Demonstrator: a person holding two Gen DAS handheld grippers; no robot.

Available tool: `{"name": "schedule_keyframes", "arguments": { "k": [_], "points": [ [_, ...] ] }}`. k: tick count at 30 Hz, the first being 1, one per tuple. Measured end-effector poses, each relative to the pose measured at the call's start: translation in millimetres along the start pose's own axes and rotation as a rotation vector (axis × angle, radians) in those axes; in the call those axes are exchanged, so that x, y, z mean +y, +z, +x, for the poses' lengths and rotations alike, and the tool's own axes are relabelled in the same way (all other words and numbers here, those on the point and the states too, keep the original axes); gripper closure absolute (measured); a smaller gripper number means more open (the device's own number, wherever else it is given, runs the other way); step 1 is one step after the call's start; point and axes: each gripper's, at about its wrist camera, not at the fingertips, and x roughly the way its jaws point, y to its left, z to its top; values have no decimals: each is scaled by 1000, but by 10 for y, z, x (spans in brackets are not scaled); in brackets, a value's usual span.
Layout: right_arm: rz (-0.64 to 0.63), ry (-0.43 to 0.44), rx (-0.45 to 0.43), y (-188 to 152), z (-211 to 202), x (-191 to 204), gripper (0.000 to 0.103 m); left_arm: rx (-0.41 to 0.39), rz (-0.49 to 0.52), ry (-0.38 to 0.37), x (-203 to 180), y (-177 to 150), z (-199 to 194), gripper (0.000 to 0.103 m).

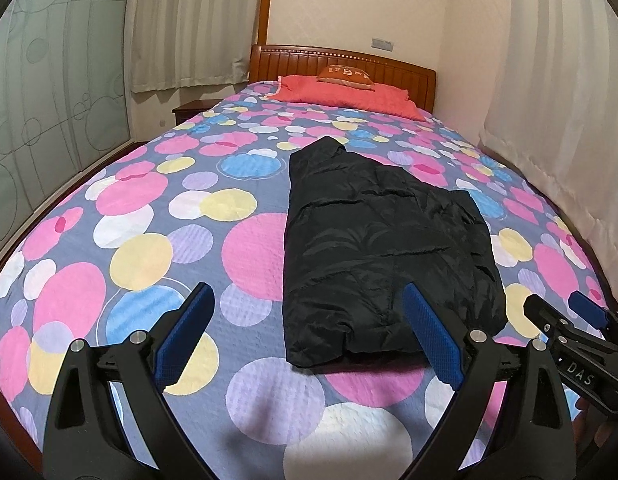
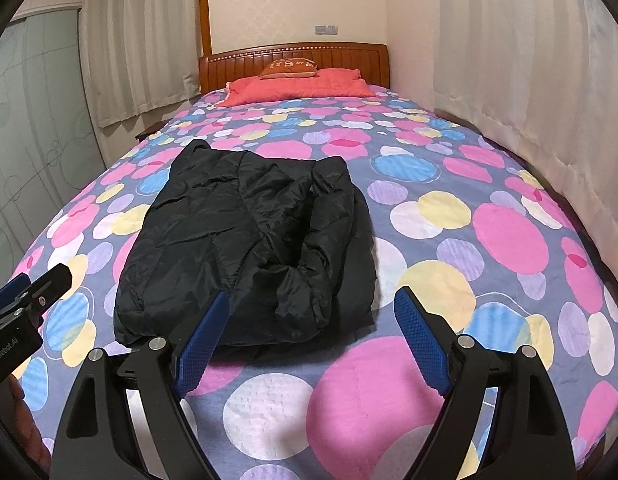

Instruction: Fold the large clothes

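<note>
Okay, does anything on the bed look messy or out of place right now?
Nothing stands out. The black jacket lies folded lengthwise on the bedspread, and both the left gripper and right gripper are open and empty.

The jacket (image 1: 385,248) is plain glossy black. The bedspread (image 1: 157,216) is grey-blue, covered in overlapping circles of pink, pale yellow, sky blue, lilac and white. The pillow (image 1: 349,94) is coral red, and a small orange cushion (image 1: 345,74) with pale lettering sits on it. The headboard (image 1: 397,66) is reddish-brown wood. Both grippers, the left gripper (image 1: 309,336) and the right gripper (image 2: 309,340), are black with blue textured pads (image 1: 433,340). The curtains (image 1: 189,24) are cream.
</note>
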Motion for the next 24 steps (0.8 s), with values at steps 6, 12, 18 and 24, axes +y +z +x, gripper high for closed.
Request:
{"name": "schedule_keyframes", "arguments": {
  "k": [6,12,18,24],
  "points": [
    [2,8,-1,-8,0,26,20,1,3,-1,-15,-12,12,8],
    [2,5,3,-12,5,28,20,4,4,-3,-31,-29,19,8],
    [2,5,4,-16,10,48,20,6,5,-4,-38,-34,20,8],
    [3,5,4,-17,10,48,20,5,5,-4,-48,-45,19,8]
  ]
}}
